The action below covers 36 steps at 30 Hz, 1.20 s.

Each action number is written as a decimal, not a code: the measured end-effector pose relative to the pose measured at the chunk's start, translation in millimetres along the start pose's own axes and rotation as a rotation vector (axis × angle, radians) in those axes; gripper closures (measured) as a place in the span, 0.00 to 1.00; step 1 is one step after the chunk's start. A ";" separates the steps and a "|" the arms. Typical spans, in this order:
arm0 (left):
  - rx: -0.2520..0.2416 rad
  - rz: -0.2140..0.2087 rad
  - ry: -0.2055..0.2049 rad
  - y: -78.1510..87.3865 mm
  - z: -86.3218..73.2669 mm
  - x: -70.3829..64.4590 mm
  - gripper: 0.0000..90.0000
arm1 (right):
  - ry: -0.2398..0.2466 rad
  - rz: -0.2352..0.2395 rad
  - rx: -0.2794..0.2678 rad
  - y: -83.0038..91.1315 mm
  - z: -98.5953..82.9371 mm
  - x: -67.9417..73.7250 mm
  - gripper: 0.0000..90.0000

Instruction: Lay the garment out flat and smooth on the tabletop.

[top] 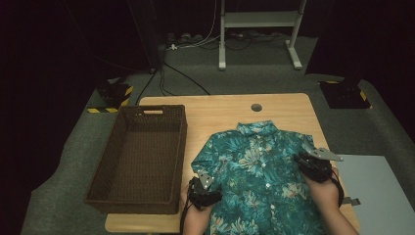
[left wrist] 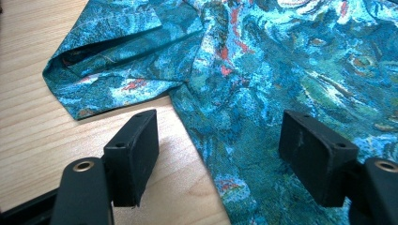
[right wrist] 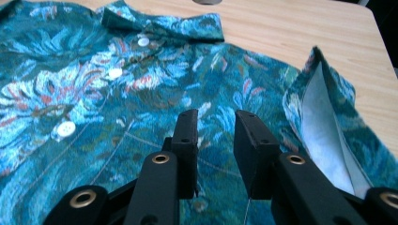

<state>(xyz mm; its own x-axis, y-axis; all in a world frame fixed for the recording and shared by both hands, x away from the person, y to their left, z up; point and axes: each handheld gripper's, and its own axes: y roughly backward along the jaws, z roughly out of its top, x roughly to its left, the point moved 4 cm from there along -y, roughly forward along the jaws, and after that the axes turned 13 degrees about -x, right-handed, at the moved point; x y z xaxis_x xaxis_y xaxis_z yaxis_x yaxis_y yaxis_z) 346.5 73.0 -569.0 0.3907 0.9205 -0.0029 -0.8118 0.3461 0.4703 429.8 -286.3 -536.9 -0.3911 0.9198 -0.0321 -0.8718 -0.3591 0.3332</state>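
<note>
— What colours does the short-sleeved printed fabric shirt carry?

— Teal and turquoise, with a leafy pattern in pale blue and flecks of red; its round buttons are white, and the sleeve's inside is pale, nearly white.

— And the rest?

— The rectangular woven basket is dark brown, the wooden table light tan with fine grain, and the left gripper and the right gripper both black.

Empty brown wicker basket on the wooden table's left side.
</note>
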 end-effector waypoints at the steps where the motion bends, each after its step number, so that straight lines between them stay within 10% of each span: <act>1: 0.000 0.000 0.000 0.0 0.0 0.0 0.32 | 0.002 -0.002 0.002 0.8 -1.2 -0.2 0.79; 36: -0.001 -0.001 0.003 -0.1 0.0 0.0 0.32 | -0.051 -0.110 0.125 18.8 -35.0 -49.7 0.77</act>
<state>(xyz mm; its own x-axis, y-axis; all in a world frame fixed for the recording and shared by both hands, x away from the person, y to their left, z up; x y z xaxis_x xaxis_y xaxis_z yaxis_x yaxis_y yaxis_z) 346.6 72.9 -569.1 0.3902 0.9207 -0.0055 -0.8120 0.3469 0.4694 422.5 -344.3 -561.9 -0.2767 0.9606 -0.0277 -0.8640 -0.2360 0.4447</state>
